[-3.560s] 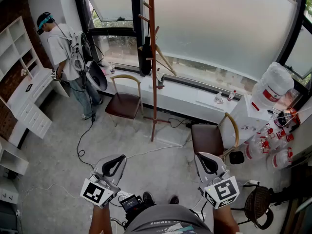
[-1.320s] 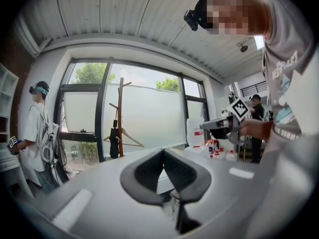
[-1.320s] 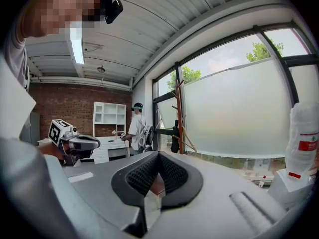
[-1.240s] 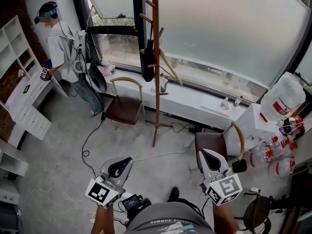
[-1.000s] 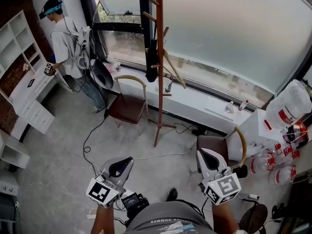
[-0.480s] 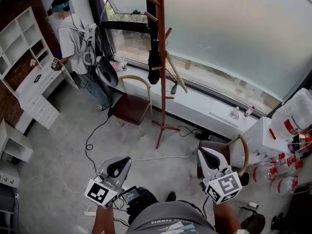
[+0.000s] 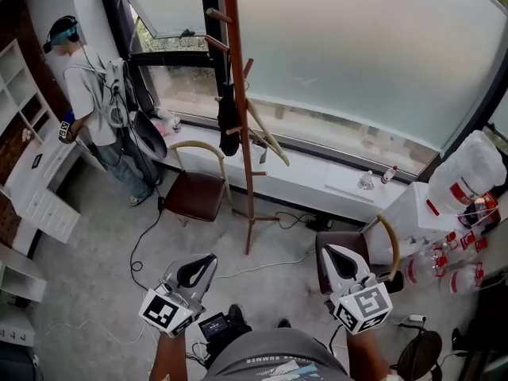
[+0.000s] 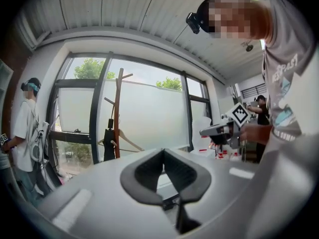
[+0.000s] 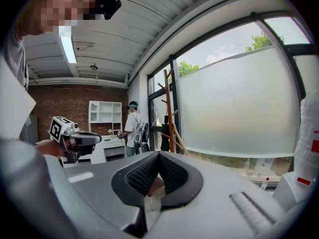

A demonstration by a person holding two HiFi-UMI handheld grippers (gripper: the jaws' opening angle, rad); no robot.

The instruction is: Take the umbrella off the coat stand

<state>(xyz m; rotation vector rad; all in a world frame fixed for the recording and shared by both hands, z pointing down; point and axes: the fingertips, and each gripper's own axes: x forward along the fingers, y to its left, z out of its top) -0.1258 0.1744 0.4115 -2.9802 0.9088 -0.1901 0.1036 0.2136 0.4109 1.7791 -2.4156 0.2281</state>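
The coat stand (image 7: 238, 133) is a tall red-brown wooden pole on the floor by the window. A folded black umbrella (image 7: 228, 121) hangs from one of its pegs, next to a pale wooden hanger (image 7: 266, 137). My left gripper (image 7: 194, 272) and right gripper (image 7: 337, 262) are low in front of me, well short of the stand, both shut and empty. From the left gripper (image 8: 163, 153) the umbrella (image 8: 108, 144) is far off at the left. From the right gripper (image 9: 158, 156) the stand (image 9: 168, 111) is just above the jaws, far away.
Another person with a backpack (image 7: 87, 101) stands at the left by white shelves. A brown chair (image 7: 194, 193) is left of the stand and another (image 7: 349, 248) is beside my right gripper. Water jugs (image 7: 468, 165) crowd the right. Cables lie on the floor.
In the head view the coat stand and the other person have slid to the left. Both grippers stay shut and low, and they have shifted a little across the floor.
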